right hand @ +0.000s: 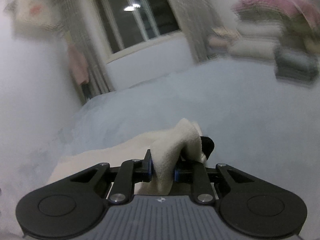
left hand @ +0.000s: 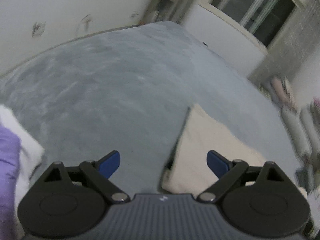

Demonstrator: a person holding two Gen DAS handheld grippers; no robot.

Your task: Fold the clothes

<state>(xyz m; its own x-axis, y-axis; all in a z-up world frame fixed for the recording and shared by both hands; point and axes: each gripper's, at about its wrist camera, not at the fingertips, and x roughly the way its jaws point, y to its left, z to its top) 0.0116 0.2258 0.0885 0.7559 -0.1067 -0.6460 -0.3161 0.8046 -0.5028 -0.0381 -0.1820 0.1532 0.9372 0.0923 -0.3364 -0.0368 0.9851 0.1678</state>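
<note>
From my left wrist, my left hand-held gripper (left hand: 163, 163) hangs wide open over the grey bed (left hand: 120, 84), nothing between its blue pads (left hand: 111, 163). The cream cloth (left hand: 202, 150) lies flat on the bed near its right edge, just beyond the right pad. Purple and white clothes (left hand: 12, 150) sit at the left.

From my right wrist, my right hand-held gripper (right hand: 162, 169) is clamped on a raised fold of the cream cloth (right hand: 170, 150), the rest trailing left on the bed (right hand: 220, 100). Folded stacks (right hand: 260, 42) sit at the bed's far right corner.

Bed (left hand: 120, 84), grey-blue plush cover, broad. On it: cream garment (left hand: 202, 146) near right; white and purple clothes (left hand: 12, 150) near left edge; folded stack (right hand: 296, 68) far right, blurred.
</note>
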